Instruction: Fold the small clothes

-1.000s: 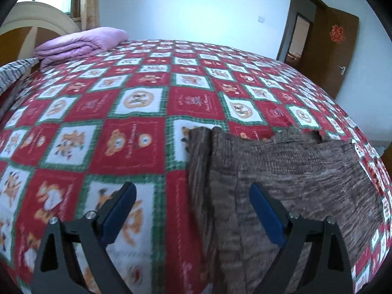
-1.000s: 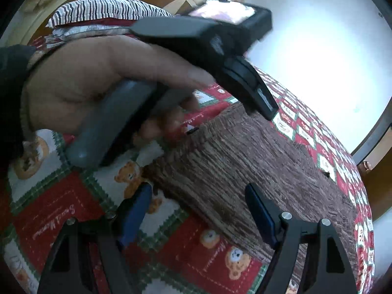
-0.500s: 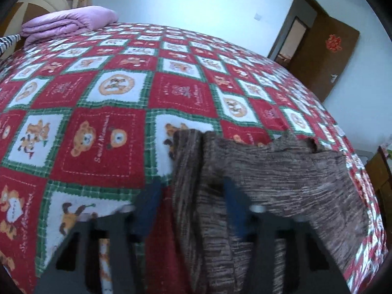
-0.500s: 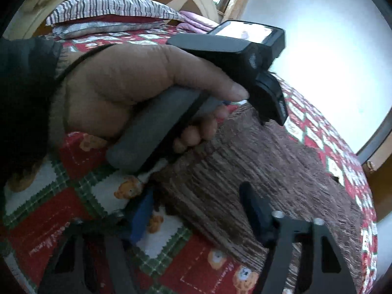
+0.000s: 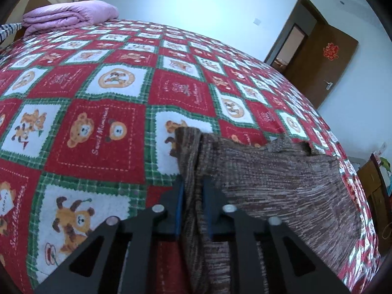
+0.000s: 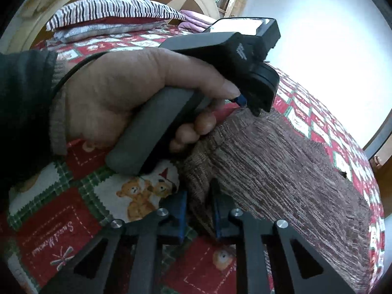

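Both pairs of jaws had drawn in from wide open a second before, and both were closing at this moment with cloth between them.

Left gripper (image 5: 192,208): narrow gap, blue pads pressed on the raised side fold of the brown knitted garment (image 5: 281,191). From these jaws the fold ran off toward 12 o'clock, ending at the corner by a white bear patch; the body of the garment spread flat toward 2 and 3 o'clock, over the red-and-green patchwork bedspread (image 5: 103,132).

Right gripper (image 6: 198,210): likewise near shut, pads on the near corner of the same garment (image 6: 281,171). Cloth fanned away toward 1 and 2 o'clock. The left hand (image 6: 137,98) with its tool sat at 11 o'clock in this view, nose down on the same edge.

So both grips lay on one side edge, left farther along it, right at the near corner. The garment's long axis looked to run along that held edge, though the fisheye made this uncertain. Judged: the coming move would carry this edge across toward the free far side, at 2 to 3 o'clock. Neither hand was nearer that side; they would need to travel together, or the fold would skew.

Folded lilac quilt (image 5: 71,17) lay well apart, at the bed's far end.
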Motion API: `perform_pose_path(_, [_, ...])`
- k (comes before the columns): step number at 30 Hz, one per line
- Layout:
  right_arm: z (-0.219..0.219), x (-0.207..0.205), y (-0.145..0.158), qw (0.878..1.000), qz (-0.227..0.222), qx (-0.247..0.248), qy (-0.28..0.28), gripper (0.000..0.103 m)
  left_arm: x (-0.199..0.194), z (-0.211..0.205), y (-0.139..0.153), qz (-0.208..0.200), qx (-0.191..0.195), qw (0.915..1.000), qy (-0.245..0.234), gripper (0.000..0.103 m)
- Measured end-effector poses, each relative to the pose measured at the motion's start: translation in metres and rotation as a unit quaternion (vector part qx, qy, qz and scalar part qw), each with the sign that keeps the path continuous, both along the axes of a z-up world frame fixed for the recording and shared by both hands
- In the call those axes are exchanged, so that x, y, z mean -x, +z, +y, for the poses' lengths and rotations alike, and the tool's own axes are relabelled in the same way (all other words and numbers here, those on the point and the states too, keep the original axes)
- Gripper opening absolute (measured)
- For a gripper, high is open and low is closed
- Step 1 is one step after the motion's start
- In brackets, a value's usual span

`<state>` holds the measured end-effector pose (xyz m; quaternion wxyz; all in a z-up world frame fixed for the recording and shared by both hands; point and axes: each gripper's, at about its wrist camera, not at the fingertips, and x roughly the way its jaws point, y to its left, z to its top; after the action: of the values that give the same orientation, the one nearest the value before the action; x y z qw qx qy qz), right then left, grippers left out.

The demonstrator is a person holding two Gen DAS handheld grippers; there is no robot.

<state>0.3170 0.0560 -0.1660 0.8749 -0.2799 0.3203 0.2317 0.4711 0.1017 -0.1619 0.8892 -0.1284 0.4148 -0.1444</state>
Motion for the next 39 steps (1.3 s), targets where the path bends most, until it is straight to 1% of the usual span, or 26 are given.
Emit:
perform_pose_path(4, [0.006, 0.006, -0.003, 0.999, -0.025, 0.029, -0.001, 0.017, 0.000, 0.003, -0.002, 0.002, 0.008, 1.0000, 0.002, 0.023])
perform_pose_path(6, [0.007, 0.007, -0.003, 0.999, -0.029, 0.034, -0.001, 0.017, 0.000, 0.002, -0.002, 0.002, 0.009, 1.0000, 0.000, 0.023])
perform_pose_path(8, [0.003, 0.005, -0.001, 0.999, -0.024, 0.026, 0.000, 0.017, 0.001, 0.002, -0.001, 0.000, 0.006, 1.0000, 0.001, 0.023])
perform_pose_path(10, [-0.001, 0.003, 0.001, 1.000, -0.015, 0.013, 0.000, 0.017, 0.002, -0.001, 0.000, -0.004, -0.002, 1.0000, -0.004, 0.014])
perform_pose_path(11, [-0.003, 0.002, 0.003, 1.000, -0.011, 0.005, 0.001, 0.017, 0.002, -0.003, 0.001, -0.004, -0.004, 1.0000, -0.006, 0.012])
perform_pose_path(12, [-0.006, 0.002, 0.005, 1.000, -0.006, -0.005, 0.001, 0.016, 0.002, -0.005, 0.002, -0.003, -0.011, 0.9999, -0.007, 0.010])
perform_pose_path(13, [-0.009, 0.001, 0.007, 1.000, -0.003, -0.014, 0.002, 0.013, 0.002, -0.006, 0.003, -0.002, -0.016, 0.9998, -0.008, 0.009])
perform_pose_path(16, [-0.018, 0.001, 0.016, 0.999, 0.011, -0.049, 0.004, 0.011, 0.003, -0.008, 0.009, 0.006, -0.023, 0.9997, -0.007, 0.008])
perform_pose_path(18, [-0.031, 0.004, 0.026, 0.997, 0.015, -0.076, 0.004, 0.011, 0.005, -0.006, 0.016, 0.010, -0.011, 0.9999, -0.004, 0.007])
perform_pose_path(21, [-0.051, 0.007, 0.041, 0.993, 0.019, -0.116, -0.002, 0.010, 0.008, 0.001, 0.030, 0.016, 0.039, 0.9991, 0.008, 0.007])
perform_pose_path(23, [-0.071, 0.006, 0.055, 0.988, 0.023, -0.151, -0.011, 0.009, 0.011, -0.003, 0.046, 0.010, 0.058, 0.9982, 0.009, 0.007])
perform_pose_path(25, [-0.095, 0.008, 0.070, 0.982, 0.023, -0.186, -0.022, 0.008, 0.014, -0.012, 0.061, 0.000, 0.063, 0.9980, 0.004, 0.007])
perform_pose_path(27, [-0.114, 0.010, 0.081, 0.978, 0.019, -0.207, -0.030, 0.008, 0.016, -0.027, 0.079, -0.013, 0.064, 0.9978, -0.006, 0.007])
perform_pose_path(29, [-0.130, 0.011, 0.089, 0.974, 0.016, -0.222, -0.038, 0.008, 0.017, -0.043, 0.093, -0.022, 0.064, 0.9976, -0.014, 0.007])
perform_pose_path(31, [-0.148, 0.013, 0.095, 0.971, 0.013, -0.235, -0.046, 0.008, 0.019, -0.064, 0.106, -0.032, 0.054, 0.9977, -0.024, 0.007])
perform_pose_path(39, [-0.221, 0.022, 0.107, 0.957, 0.007, -0.278, -0.087, 0.008, 0.021, -0.137, 0.125, -0.045, 0.042, 0.9955, -0.073, 0.007])
